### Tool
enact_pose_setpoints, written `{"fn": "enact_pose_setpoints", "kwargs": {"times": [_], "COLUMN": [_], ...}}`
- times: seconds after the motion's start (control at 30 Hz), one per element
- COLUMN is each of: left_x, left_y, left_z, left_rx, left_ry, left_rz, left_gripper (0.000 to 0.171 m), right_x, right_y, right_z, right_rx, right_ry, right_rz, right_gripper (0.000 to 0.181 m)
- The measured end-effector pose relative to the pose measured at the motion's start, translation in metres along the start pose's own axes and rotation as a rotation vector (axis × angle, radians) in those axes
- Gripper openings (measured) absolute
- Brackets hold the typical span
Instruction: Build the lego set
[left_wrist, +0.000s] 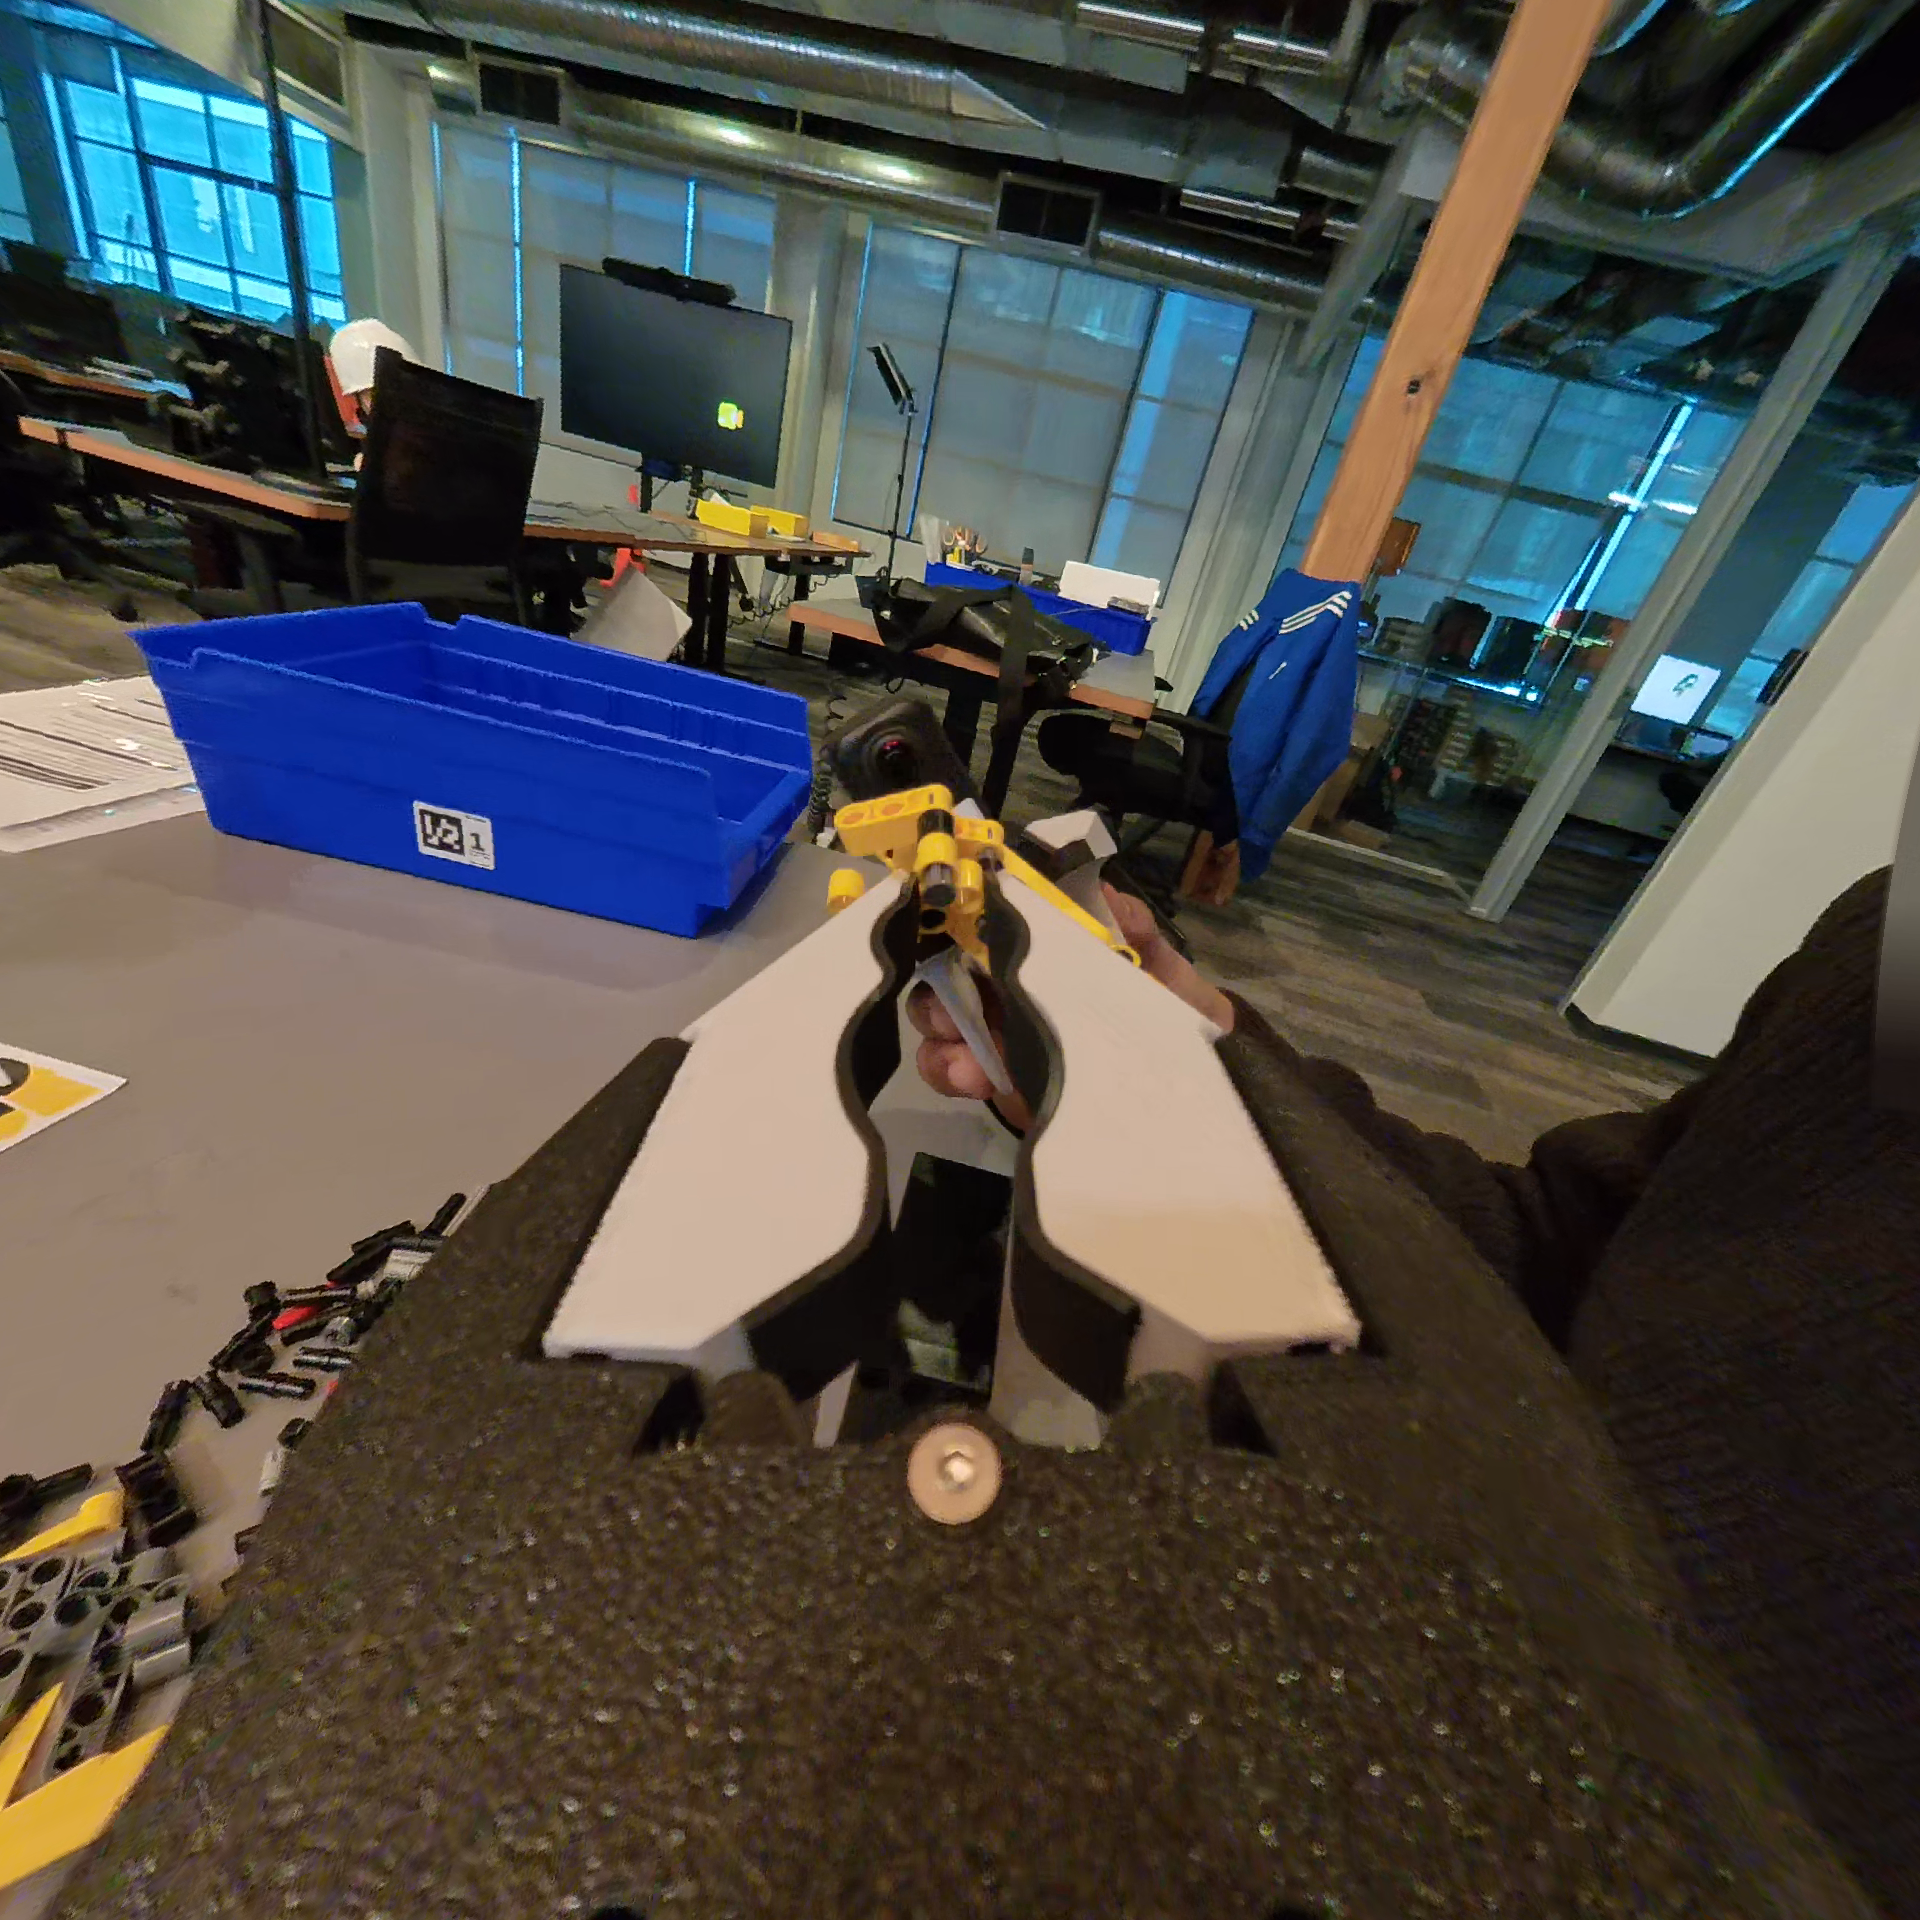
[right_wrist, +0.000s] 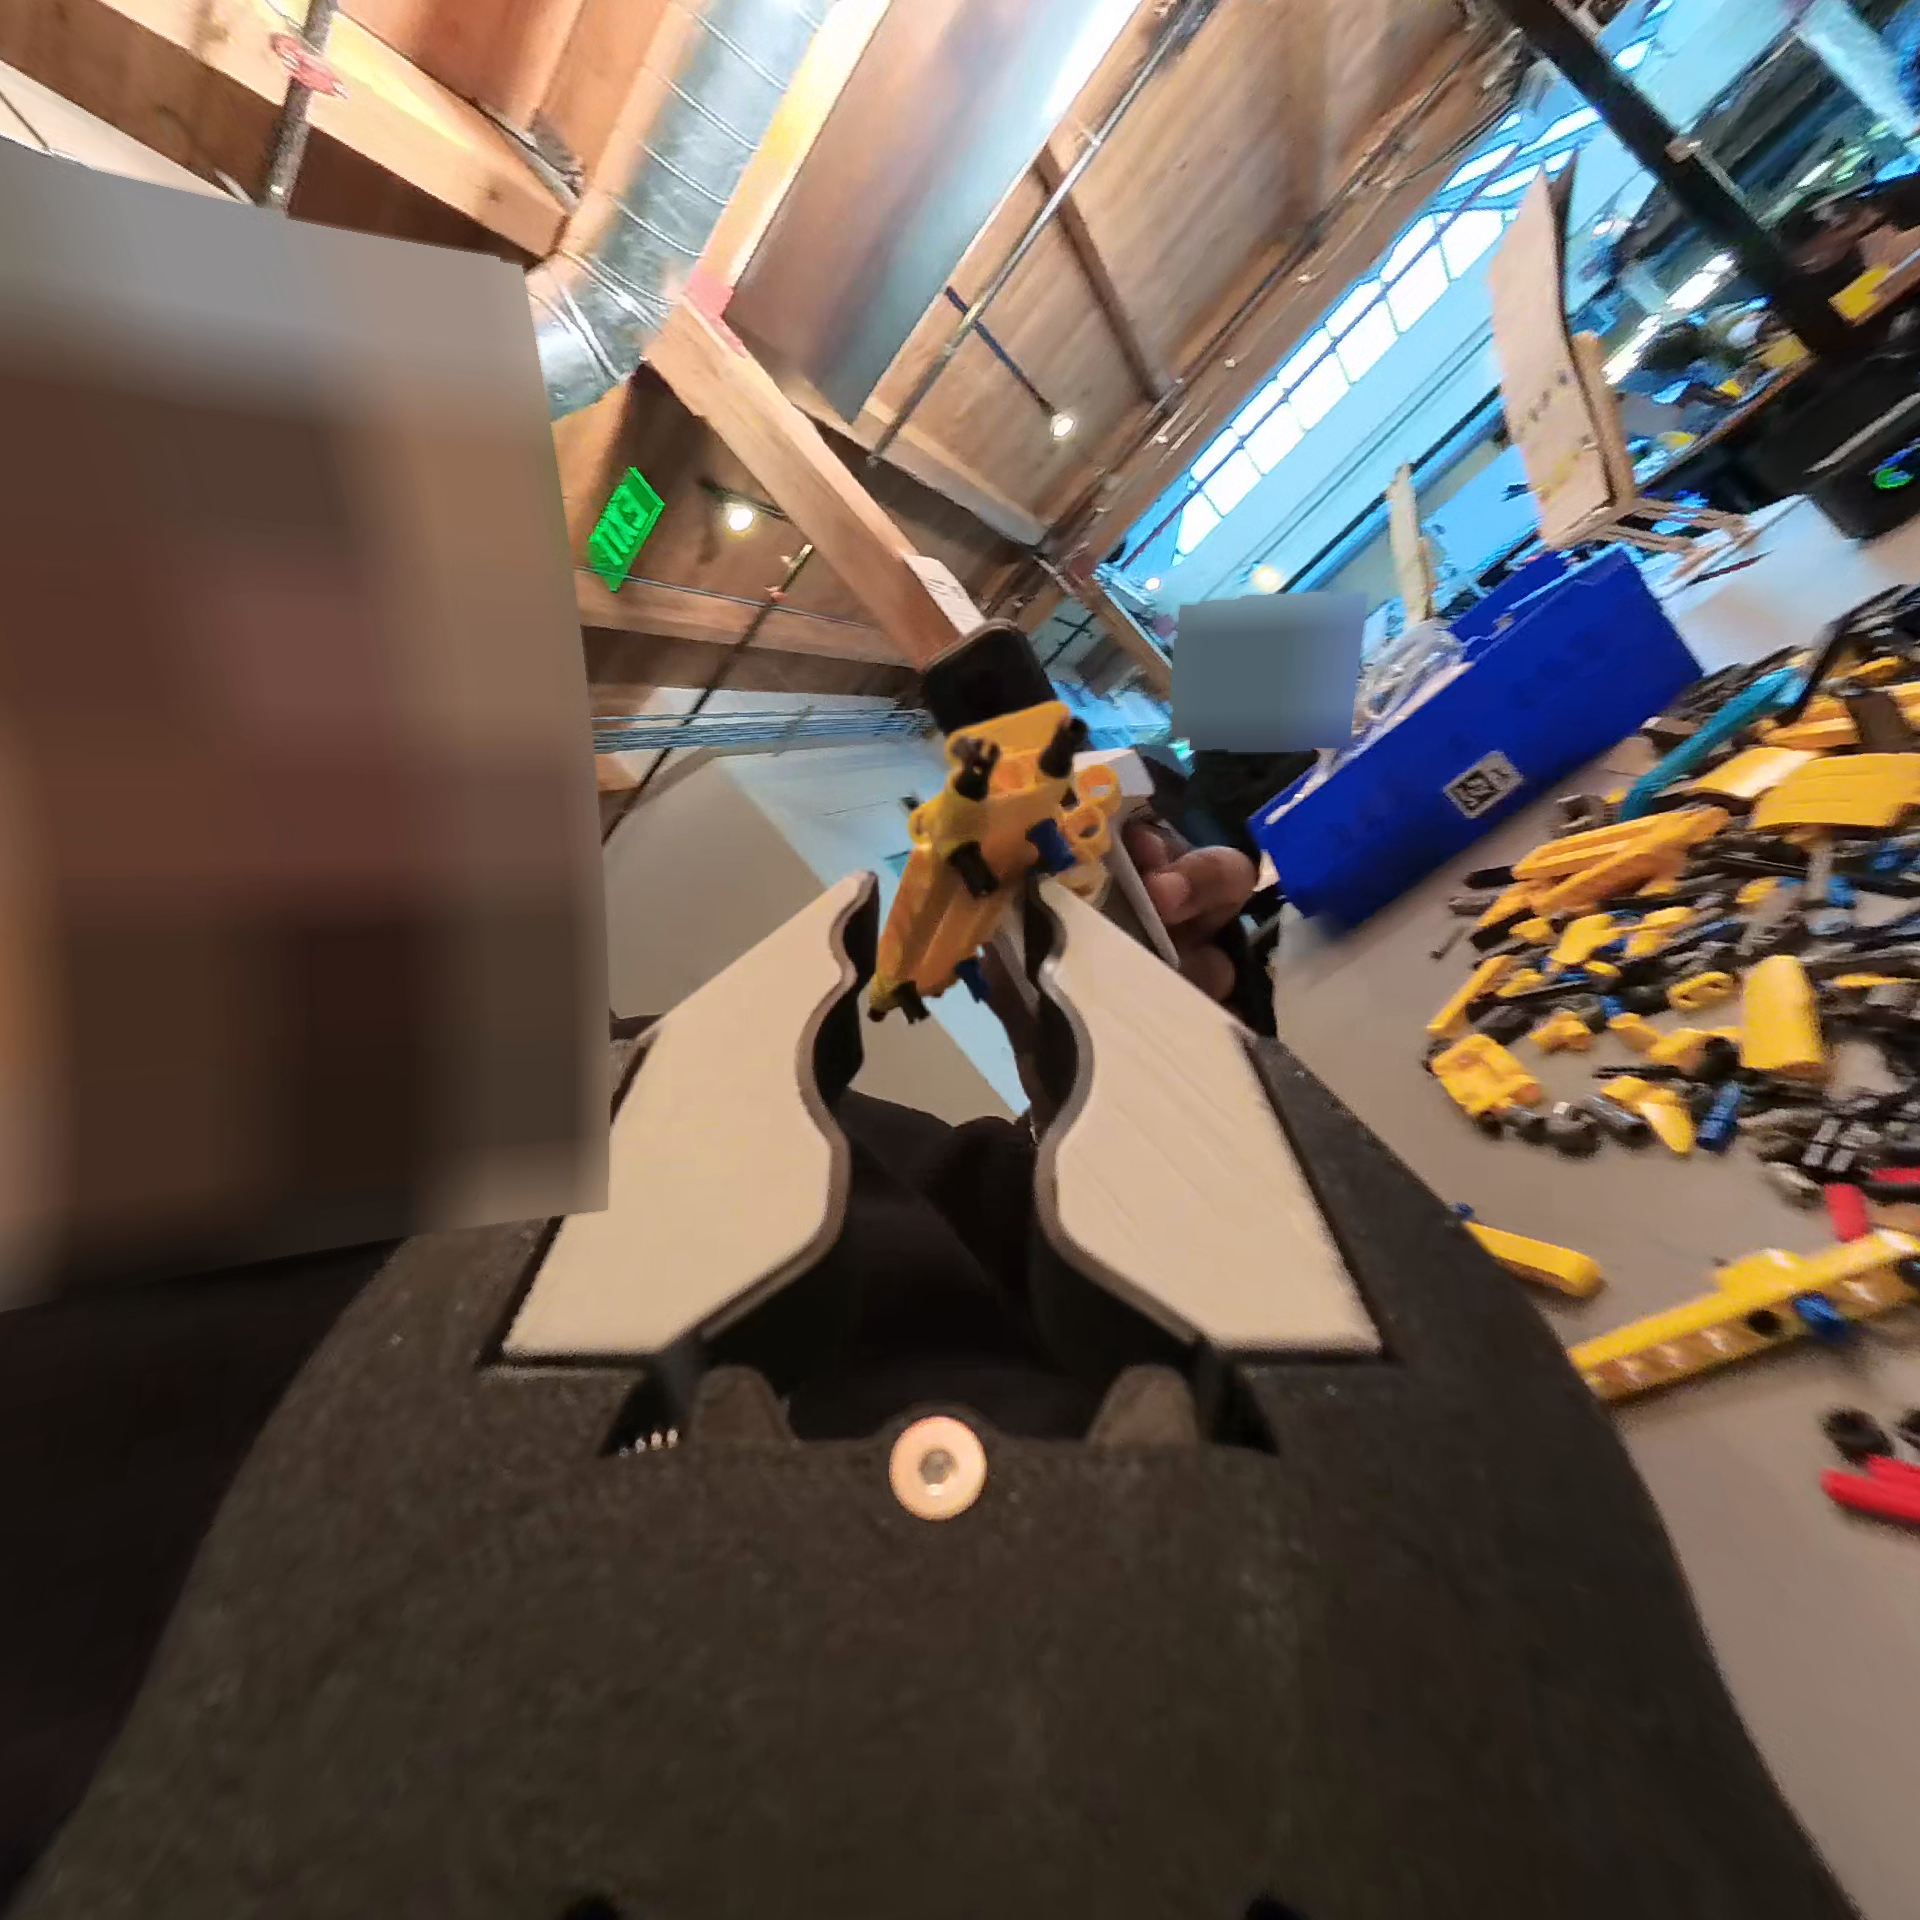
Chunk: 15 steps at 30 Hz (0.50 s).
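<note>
The left tongs are clenched on a small yellow toy assembly made of building-brick parts, with black pins in it; the piece sits right at the fingertips, lifted above the grey table. Just behind the tips the other tongs and a hand show. To the left of the tongs, farther ahead, stands a blue bin with a square sticker on its front wall. Close by their left side lies a heap of black pins.

The right tongs are partly released — the fingers stand apart, and the same yellow toy assembly is between the tips. It seems to touch the right finger, but I cannot tell if it is gripped. To the right of these tongs many yellow and black brick parts are spread on the table, with a blue bin beyond them
</note>
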<state>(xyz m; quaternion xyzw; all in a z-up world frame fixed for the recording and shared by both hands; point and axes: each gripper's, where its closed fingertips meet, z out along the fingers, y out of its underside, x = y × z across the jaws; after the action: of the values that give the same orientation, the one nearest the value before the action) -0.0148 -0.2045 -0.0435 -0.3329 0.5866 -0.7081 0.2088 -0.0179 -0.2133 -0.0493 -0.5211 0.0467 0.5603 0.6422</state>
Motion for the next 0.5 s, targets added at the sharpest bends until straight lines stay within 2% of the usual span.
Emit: {"fn": "enact_pose_setpoints", "kwargs": {"times": [0.2, 0.5], "left_x": [-0.0077, -0.0059], "left_y": [0.0048, 0.0019], "left_z": [-0.0004, -0.0021], "left_rx": [-0.004, 0.045], "left_ry": [-0.027, -0.029], "left_rz": [0.001, 0.041], "left_gripper": [0.011, 0.011], "right_x": [0.0111, 0.0116], "right_y": [-0.0014, 0.0019], "right_z": [-0.0039, -0.0048], "right_rx": [0.009, -0.011], "right_ry": [0.058, 0.048], "right_rz": [-0.011, -0.005], "right_gripper": [0.021, 0.015]}}
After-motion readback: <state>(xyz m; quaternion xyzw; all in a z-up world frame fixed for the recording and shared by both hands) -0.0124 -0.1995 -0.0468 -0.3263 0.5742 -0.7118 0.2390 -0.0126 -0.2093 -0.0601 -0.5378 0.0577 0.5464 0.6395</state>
